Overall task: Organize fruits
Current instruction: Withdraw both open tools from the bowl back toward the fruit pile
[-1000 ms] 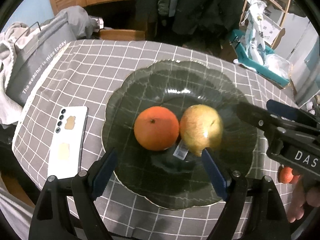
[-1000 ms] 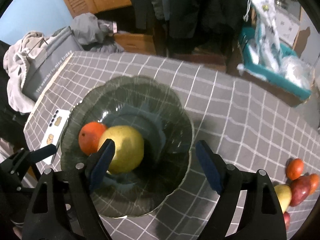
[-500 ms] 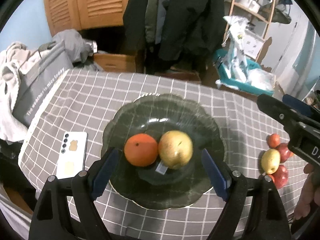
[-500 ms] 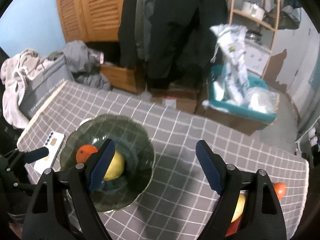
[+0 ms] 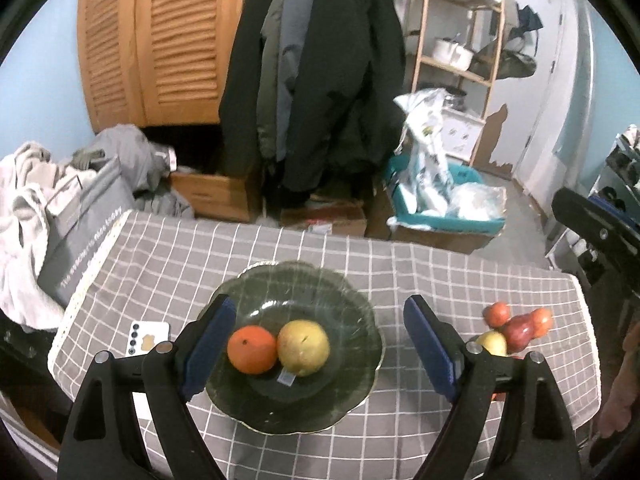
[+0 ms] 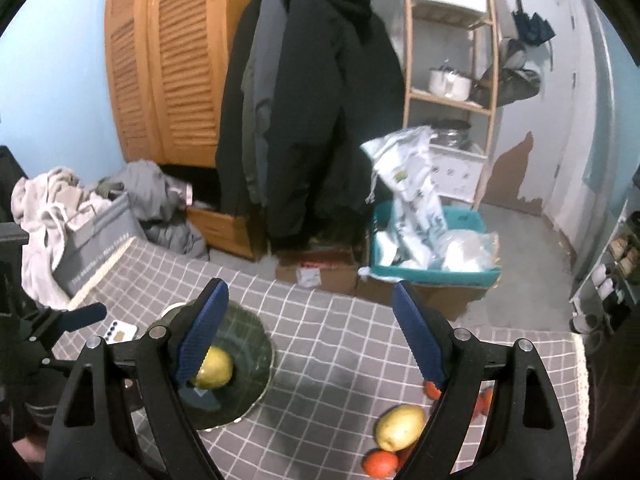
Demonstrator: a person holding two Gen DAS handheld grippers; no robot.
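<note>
The left gripper (image 5: 318,344) hangs above the near edge of the table (image 5: 400,272), its blue-padded fingers (image 5: 208,344) spread wide with nothing between them. Below and just beyond them sits the dark glass plate (image 5: 352,392), near the middle of the grey checked tablecloth (image 5: 168,264) and closer to its near edge. On the plate an orange (image 5: 252,350) and a yellow-green apple (image 5: 303,347) lie side by side, touching, with a small sticker (image 5: 286,377) on the glass just in front of them.

The right gripper (image 6: 308,336) is also spread wide and empty; in its view its left finger (image 6: 202,332) covers part of the plate and the apple. A white phone (image 5: 146,338) lies flat near the left edge of the table, just beside the plate.

Toward the right edge a loose cluster of fruits (image 5: 516,330) rests on the cloth, well apart from the plate: a yellow one (image 6: 400,427), several red and orange ones, perhaps five or six in all, partly hidden behind gripper fingers.

Past the far edge stand a teal bin (image 5: 444,220) with plastic bags, dark coats (image 5: 320,80) on a rail, a wooden louvred wardrobe (image 5: 160,40) and a shelf unit (image 5: 460,52)
</note>
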